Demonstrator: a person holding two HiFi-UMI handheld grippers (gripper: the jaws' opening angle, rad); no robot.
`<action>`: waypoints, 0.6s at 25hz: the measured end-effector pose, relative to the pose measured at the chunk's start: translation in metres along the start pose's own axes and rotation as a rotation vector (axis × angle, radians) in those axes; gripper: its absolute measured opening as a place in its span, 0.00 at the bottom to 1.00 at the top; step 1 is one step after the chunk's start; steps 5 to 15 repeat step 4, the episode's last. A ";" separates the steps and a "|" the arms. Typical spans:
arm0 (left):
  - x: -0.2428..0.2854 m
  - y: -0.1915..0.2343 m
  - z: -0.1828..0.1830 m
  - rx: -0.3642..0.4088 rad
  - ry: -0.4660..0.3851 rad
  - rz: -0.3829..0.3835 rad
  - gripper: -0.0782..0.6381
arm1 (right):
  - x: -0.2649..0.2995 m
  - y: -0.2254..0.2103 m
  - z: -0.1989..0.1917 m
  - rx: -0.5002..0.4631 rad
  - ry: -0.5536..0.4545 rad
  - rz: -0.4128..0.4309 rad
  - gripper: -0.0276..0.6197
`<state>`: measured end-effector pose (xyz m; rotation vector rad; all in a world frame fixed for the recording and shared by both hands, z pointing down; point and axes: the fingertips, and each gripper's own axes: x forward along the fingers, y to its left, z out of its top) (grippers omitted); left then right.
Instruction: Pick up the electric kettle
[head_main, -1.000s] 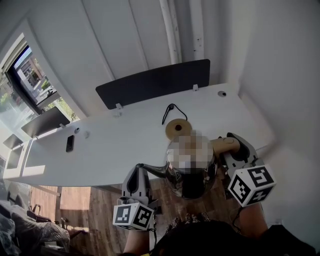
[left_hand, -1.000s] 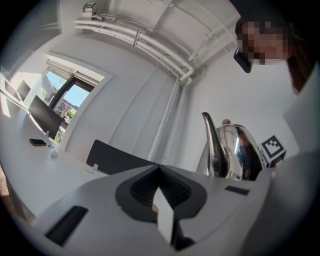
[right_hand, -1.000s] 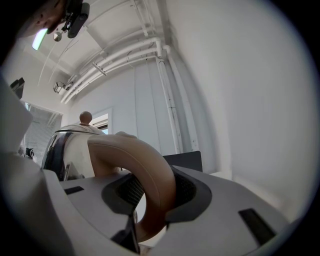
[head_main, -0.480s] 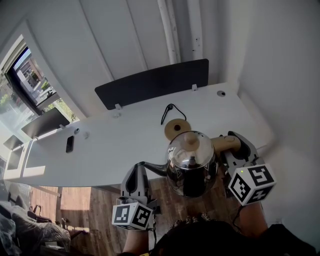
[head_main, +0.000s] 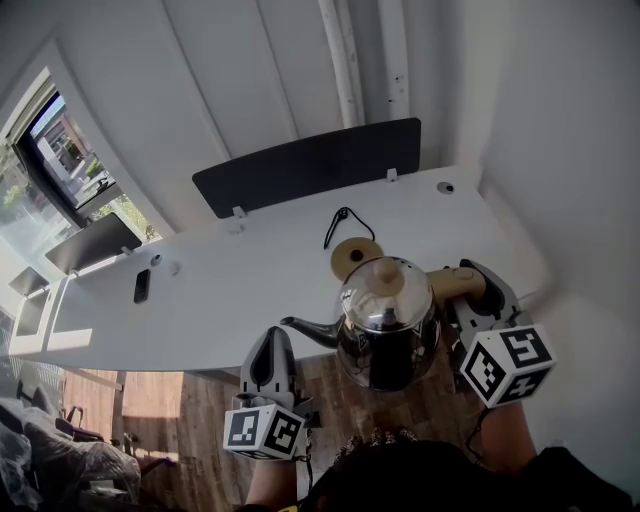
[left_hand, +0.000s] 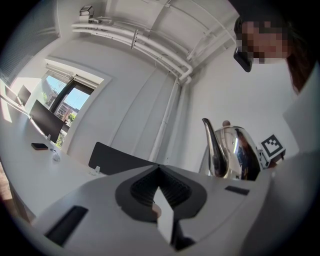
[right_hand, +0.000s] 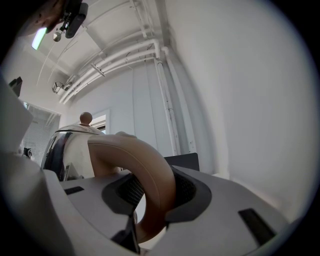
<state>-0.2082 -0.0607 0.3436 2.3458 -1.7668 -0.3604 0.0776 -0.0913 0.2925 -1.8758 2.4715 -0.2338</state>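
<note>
The chrome electric kettle (head_main: 385, 325) hangs off the table's near edge, partly over the wooden floor, with its spout pointing left. My right gripper (head_main: 472, 287) is shut on its tan curved handle (head_main: 450, 284). In the right gripper view that handle (right_hand: 150, 170) fills the gap between the pads of the right gripper (right_hand: 150, 195), with the shiny body (right_hand: 67, 150) behind. The kettle's round tan base (head_main: 352, 256) and its black cord sit on the white table (head_main: 230, 290). My left gripper (head_main: 276, 338) is shut and holds nothing, just left of the spout. The left gripper view has the left gripper (left_hand: 159, 170) low and the kettle (left_hand: 235, 152) at the right.
A black divider panel (head_main: 305, 165) runs along the table's far edge. A dark phone (head_main: 141, 286) lies at the table's left, with a monitor (head_main: 90, 243) and a window beyond. White pipes (head_main: 345, 60) climb the back wall. A white wall stands close on the right.
</note>
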 end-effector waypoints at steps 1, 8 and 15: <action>0.000 0.000 0.000 0.002 -0.001 0.002 0.11 | 0.001 0.000 -0.001 0.000 0.000 0.002 0.24; 0.002 0.001 -0.001 0.010 -0.002 0.006 0.11 | 0.002 -0.001 -0.002 0.003 0.001 0.008 0.24; 0.002 0.001 -0.001 0.010 -0.002 0.006 0.11 | 0.002 -0.001 -0.002 0.003 0.001 0.008 0.24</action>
